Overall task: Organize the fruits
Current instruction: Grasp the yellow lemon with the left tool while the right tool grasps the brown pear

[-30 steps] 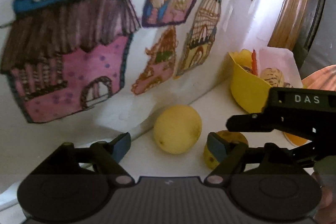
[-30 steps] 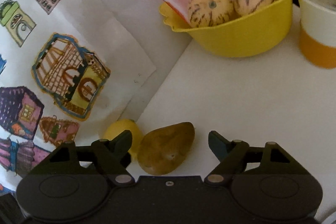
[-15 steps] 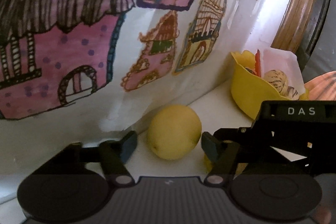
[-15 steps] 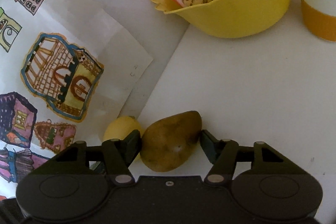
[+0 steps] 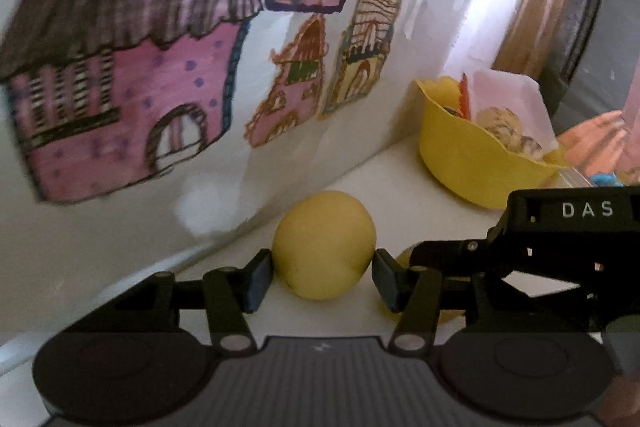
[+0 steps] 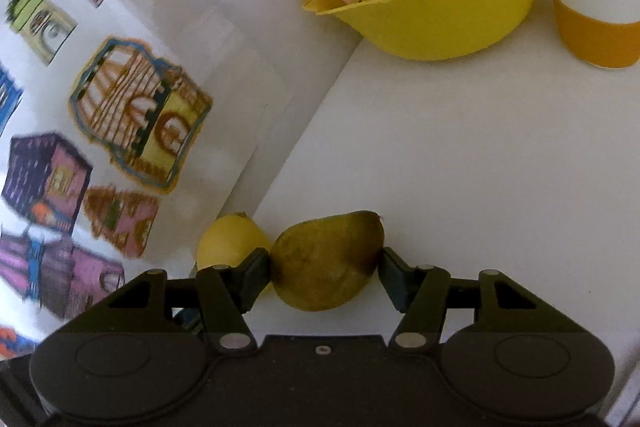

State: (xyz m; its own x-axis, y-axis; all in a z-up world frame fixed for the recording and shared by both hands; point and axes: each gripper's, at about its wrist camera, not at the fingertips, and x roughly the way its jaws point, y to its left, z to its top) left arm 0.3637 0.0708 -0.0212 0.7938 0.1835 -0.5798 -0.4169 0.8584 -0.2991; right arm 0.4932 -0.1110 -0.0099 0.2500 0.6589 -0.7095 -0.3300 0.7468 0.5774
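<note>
text: "das" | white letters | on right gripper [image 5: 568,251] body | left wrist view

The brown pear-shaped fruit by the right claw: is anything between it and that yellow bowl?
Nothing visible. The brown pear-shaped fruit sits between the right gripper's fingers, and only bare white tabletop lies between it and the yellow plastic bowl.

Both wrist views low, close over table; share lemon [image 5: 324,245], yellow bowl [image 6: 440,23].
</note>
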